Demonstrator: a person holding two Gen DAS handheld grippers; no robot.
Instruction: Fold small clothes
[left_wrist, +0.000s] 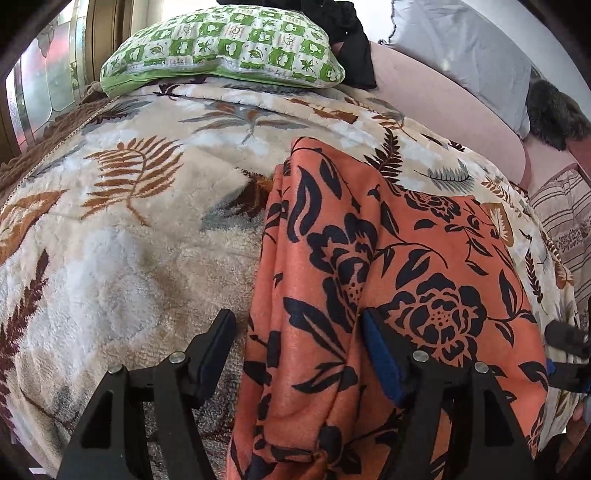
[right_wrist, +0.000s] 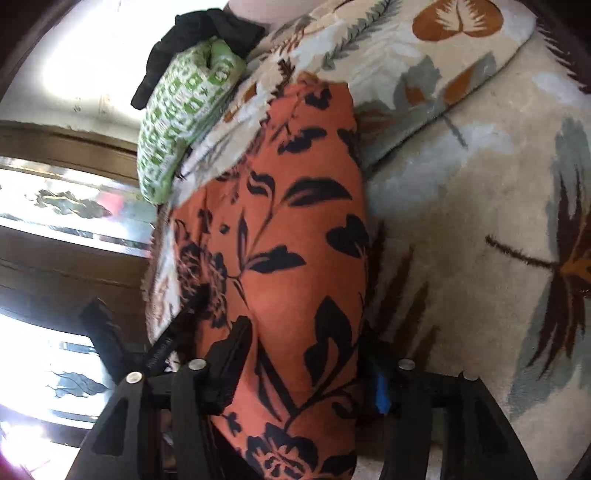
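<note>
An orange cloth (left_wrist: 373, 266) with black flowers lies folded lengthwise on a leaf-print blanket (left_wrist: 140, 229). Beyond it sit a green-checked pillow (left_wrist: 225, 48) with a black garment (left_wrist: 351, 40) beside it, and a grey pillow (left_wrist: 465, 55) further right. The left gripper (left_wrist: 299, 347) stands open, cloth between its jaws but not pinched. The right gripper (right_wrist: 310, 365) straddles the cloth, open too. Only the right view shows a window (right_wrist: 62, 206); the grey pillow shows in the left alone.
</note>
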